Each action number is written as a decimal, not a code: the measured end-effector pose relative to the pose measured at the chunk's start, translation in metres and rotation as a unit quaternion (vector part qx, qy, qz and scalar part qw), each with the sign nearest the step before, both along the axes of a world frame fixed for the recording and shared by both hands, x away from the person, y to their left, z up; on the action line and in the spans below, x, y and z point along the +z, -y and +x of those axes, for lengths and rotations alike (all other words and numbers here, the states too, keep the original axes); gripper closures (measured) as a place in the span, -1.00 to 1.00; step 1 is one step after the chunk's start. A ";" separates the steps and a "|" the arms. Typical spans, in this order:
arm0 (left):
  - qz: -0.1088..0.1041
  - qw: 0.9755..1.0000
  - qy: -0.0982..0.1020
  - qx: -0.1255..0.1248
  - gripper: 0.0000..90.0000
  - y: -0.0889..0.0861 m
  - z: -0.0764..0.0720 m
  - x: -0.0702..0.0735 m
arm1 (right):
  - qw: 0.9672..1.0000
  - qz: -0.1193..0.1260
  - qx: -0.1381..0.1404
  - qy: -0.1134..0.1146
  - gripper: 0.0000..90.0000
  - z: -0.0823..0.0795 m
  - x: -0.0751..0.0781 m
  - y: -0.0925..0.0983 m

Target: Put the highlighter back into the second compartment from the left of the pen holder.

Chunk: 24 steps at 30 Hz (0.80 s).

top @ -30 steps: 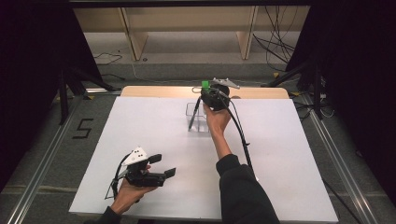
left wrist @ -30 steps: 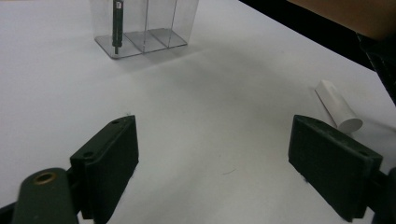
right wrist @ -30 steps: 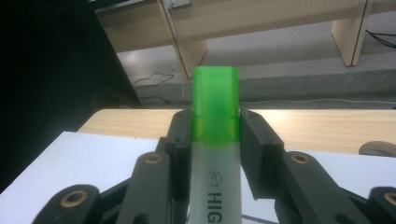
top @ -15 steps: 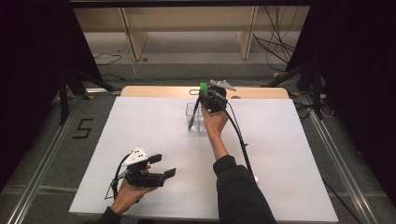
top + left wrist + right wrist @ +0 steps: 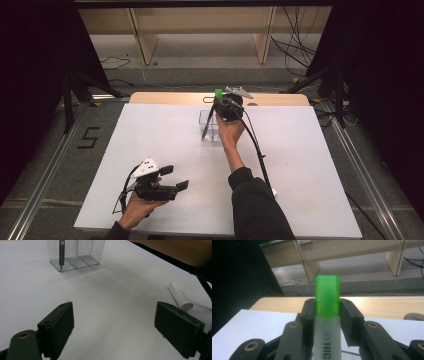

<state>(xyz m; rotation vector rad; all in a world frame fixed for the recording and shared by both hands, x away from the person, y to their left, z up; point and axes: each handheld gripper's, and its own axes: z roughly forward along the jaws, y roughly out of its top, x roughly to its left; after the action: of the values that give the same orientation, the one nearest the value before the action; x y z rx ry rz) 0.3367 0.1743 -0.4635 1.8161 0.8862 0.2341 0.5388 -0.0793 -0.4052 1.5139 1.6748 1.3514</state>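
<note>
Meanwhile nothing has shifted: right gripper [image 5: 327, 311] stays clenched on green-capped white highlighter [image 5: 327, 322] above clear plastic compartment holder [image 5: 210, 131] near table's far edge; insertion seemingly pending. Left gripper [image 5: 120, 332] released, idle near front edge.

My right gripper [image 5: 327, 312] hides the lower part of the highlighter [image 5: 327, 300]; the clear box [image 5: 75, 252] is cut at the top edge.

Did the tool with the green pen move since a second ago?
No. The right tool holds the green highlighter at the same spot above the clear organizer, near the table's wooden far edge.
</note>
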 end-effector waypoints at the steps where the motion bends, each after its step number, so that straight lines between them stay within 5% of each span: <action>1: 0.000 1.000 0.000 0.000 -0.65 0.000 0.000 0.000 | 1.000 -0.002 0.000 0.001 0.49 0.000 0.000 0.000; 24: 0.001 1.000 0.000 0.000 -0.65 0.000 0.000 0.000 | 1.000 -0.004 0.007 0.011 0.49 -0.004 0.000 0.001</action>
<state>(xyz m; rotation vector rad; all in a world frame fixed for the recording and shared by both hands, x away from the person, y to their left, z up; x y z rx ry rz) 0.3367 0.1741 -0.4635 1.8178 0.8855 0.2342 0.5347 -0.0804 -0.4055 1.4806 1.6790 1.3611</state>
